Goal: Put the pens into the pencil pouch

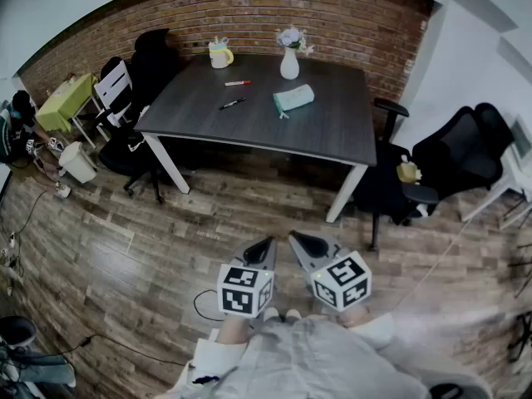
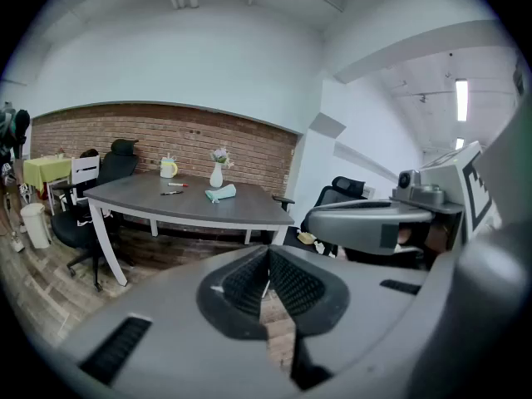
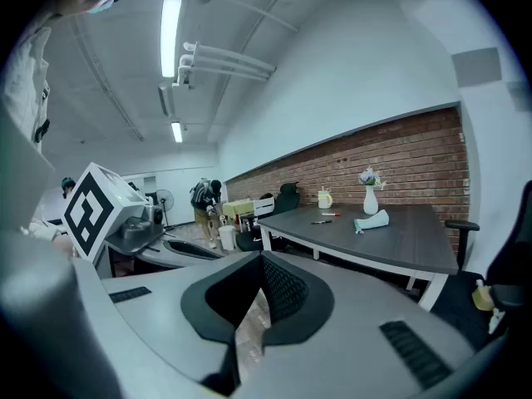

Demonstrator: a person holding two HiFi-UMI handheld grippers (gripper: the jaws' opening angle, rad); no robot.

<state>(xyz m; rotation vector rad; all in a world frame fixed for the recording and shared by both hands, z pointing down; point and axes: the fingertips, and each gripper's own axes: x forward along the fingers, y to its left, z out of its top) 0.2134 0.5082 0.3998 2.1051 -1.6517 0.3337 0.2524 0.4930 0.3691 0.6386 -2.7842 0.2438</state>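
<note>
The left hand-held gripper (image 1: 264, 246) and the right hand-held gripper (image 1: 298, 239) are hovering side by side, well short of the dark grey rectangular table (image 1: 332, 123), each with its jaws lying closed together on nothing. On that table's left half, the slim black pen (image 1: 233, 104) and the red-capped white pen (image 1: 238, 83) are lying apart. The pale teal fabric pencil pouch (image 1: 294, 100) is resting to their right, near the table's middle.

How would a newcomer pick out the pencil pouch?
Find the dark grey table before the brick wall. Just in front of the white vase lies the pencil pouch: the only soft mint-green thing, bulkier than the red pen and black pen left of it.
</note>
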